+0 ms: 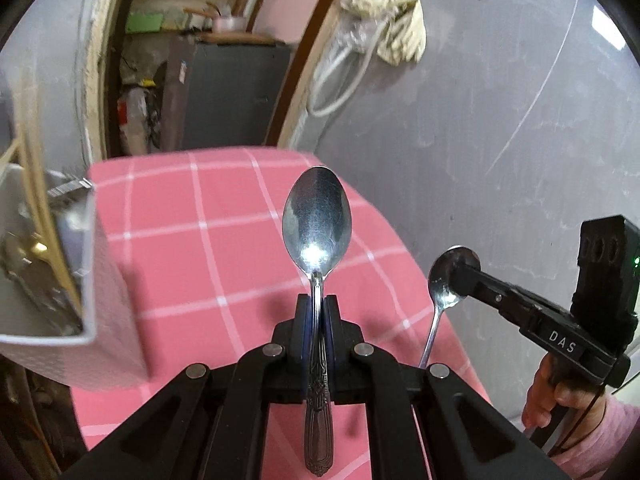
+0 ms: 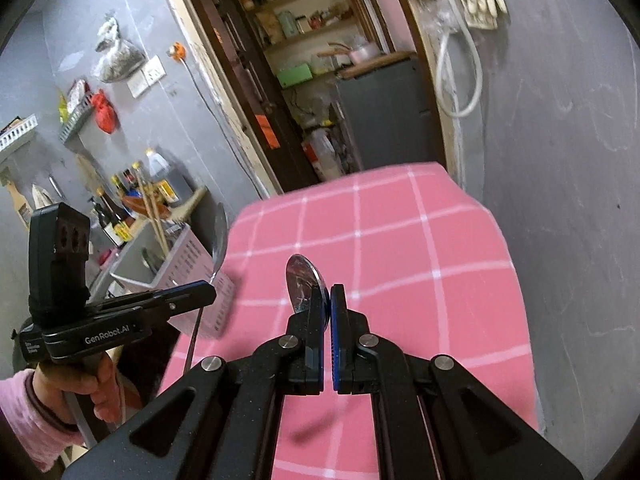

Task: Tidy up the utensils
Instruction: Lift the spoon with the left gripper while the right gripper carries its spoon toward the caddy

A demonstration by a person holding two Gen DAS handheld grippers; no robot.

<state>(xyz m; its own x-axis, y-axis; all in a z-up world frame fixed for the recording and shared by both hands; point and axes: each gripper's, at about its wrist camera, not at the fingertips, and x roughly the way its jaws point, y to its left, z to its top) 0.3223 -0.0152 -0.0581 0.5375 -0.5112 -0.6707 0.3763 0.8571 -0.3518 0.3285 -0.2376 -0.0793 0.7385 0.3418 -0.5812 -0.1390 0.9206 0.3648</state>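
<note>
My left gripper point(image 1: 318, 306) is shut on the patterned handle of a large steel spoon point(image 1: 316, 220), whose bowl points away over the pink checked tablecloth point(image 1: 200, 200). To its right, my right gripper point(image 1: 466, 270) is shut on the bowl of a small spoon point(image 1: 444, 280), its handle hanging down. In the right wrist view, the right gripper point(image 2: 328, 300) pinches that small spoon point(image 2: 302, 280) by its bowl. The left gripper point(image 2: 200, 292) carries the large spoon point(image 2: 220, 236) beside a pale utensil basket point(image 2: 188, 256) holding chopsticks point(image 2: 150, 208).
The utensil basket point(image 1: 96, 280) stands at the table's left edge. A grey wall point(image 1: 500, 140) runs close along the table's right side. Beyond the far edge is a doorway with shelves and a grey cabinet point(image 2: 384, 112). Bottles point(image 2: 112, 216) crowd a counter on the left.
</note>
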